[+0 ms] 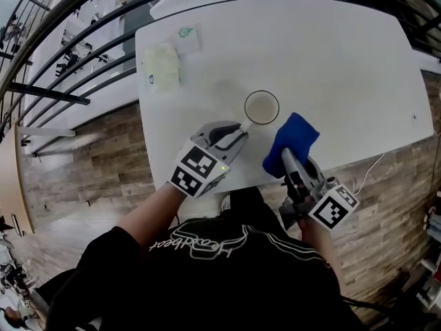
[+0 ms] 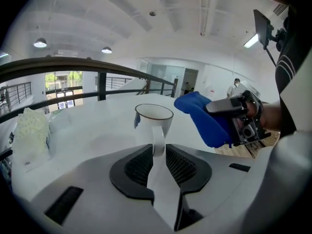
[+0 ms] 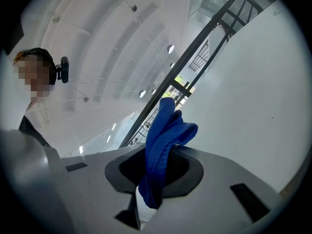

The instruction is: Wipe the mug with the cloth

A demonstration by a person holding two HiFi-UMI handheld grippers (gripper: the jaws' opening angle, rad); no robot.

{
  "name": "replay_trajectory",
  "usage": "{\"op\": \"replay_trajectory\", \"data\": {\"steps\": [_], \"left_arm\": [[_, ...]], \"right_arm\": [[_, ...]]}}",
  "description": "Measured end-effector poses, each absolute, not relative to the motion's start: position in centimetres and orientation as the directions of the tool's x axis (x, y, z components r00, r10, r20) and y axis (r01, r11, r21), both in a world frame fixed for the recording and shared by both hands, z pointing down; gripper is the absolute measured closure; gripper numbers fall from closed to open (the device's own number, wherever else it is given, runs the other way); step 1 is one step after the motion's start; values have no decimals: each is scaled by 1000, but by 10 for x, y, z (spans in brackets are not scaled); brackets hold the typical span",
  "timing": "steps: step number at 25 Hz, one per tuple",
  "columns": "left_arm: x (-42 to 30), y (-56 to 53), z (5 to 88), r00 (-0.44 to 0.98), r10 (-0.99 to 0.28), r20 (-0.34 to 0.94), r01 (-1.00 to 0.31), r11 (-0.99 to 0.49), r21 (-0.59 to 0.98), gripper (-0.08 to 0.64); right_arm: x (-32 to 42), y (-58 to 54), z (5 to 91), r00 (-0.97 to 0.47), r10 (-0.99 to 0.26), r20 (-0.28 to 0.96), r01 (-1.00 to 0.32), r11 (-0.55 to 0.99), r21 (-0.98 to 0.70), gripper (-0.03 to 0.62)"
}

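left gripper point(image 1: 236, 132) is closed on the handle of the mug point(image 1: 262, 107); in the left gripper view the thin white loop handle sits between the two ribbed black pads, both sides touching. mug is white glazed ceramic, round, dark thin rim, upright on the table point(image 1: 331, 61) near the front edge. table is smooth matte white with rounded corners.

right gripper point(image 1: 289, 161) is clamped on the cloth point(image 1: 291, 142): blue, fuzzy microfibre, folded thick, bunched and sticking out past the jaws. cloth hangs just right of the mug, near but not touching it.

far left on the table: a soft pale packet point(image 1: 160, 65) with a crinkled top and a small flat card point(image 1: 187, 38) beside it, well apart from the mug.
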State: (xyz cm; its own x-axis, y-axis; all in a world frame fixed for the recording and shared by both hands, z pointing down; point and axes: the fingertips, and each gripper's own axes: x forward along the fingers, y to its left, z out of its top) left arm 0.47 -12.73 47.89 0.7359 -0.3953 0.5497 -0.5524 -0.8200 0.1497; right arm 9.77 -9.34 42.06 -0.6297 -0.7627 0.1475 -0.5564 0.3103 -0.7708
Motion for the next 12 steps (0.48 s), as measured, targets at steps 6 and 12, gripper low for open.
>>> {"op": "replay_trajectory", "data": {"steps": [6,12], "left_arm": [[22,-114,475,756,-364,543,-524,-835,169,472],[24,-116,474,771,-354,530,-524,-825,212,476]], "right_arm": [[102,-105,419,-583,-800,138,-552,267,-790,531],[104,-122,422,-524,-843,126,-548,220,-807,531]]}}
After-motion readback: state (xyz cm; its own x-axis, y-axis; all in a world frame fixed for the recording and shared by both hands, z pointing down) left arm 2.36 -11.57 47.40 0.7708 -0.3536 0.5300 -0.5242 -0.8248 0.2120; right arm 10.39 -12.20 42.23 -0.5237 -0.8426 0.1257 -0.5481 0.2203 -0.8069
